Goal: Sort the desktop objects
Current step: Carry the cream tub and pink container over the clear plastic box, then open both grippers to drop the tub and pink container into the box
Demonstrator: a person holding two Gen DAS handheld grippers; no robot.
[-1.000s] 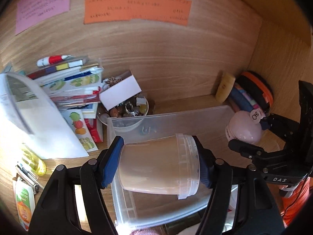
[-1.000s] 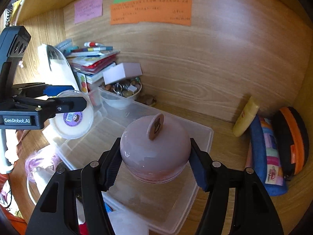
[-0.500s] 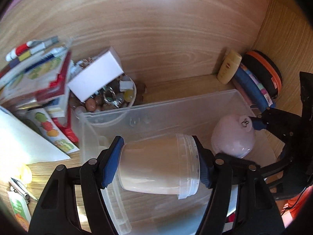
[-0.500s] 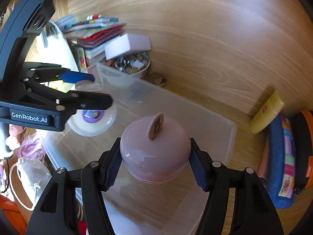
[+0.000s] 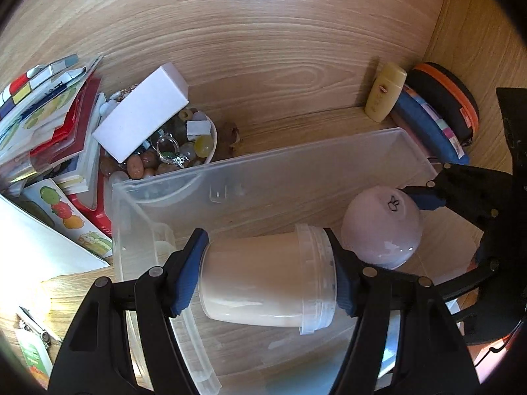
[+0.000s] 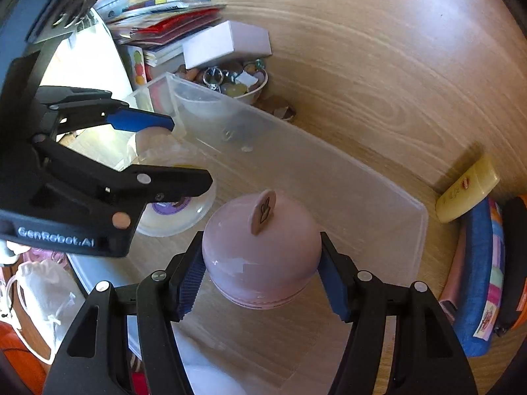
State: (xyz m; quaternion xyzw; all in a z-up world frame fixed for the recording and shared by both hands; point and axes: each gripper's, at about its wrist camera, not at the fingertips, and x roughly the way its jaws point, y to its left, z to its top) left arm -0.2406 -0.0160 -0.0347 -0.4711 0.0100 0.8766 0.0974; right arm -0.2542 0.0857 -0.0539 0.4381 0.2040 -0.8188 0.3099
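Observation:
My left gripper (image 5: 268, 273) is shut on a translucent plastic jar (image 5: 263, 283) lying sideways, held inside the clear plastic bin (image 5: 263, 171). My right gripper (image 6: 262, 273) is shut on a pink round jar (image 6: 260, 247) with a small tab on its lid, also down inside the clear plastic bin (image 6: 378, 197). In the left wrist view the pink round jar (image 5: 382, 227) sits just right of the plastic jar. In the right wrist view the left gripper (image 6: 171, 151) and the plastic jar's labelled end (image 6: 174, 210) are at the left.
A bowl of beads and rings (image 5: 171, 154) with a white box (image 5: 141, 121) on it stands behind the bin, beside stacked books (image 5: 52, 125). A yellow tube (image 5: 385, 92) and pouches (image 5: 438, 118) lie back right. A white drawstring bag (image 6: 49, 296) lies at front left.
Both grippers have moved forward and down into the bin with their jars still held. The two jars have come closer together.

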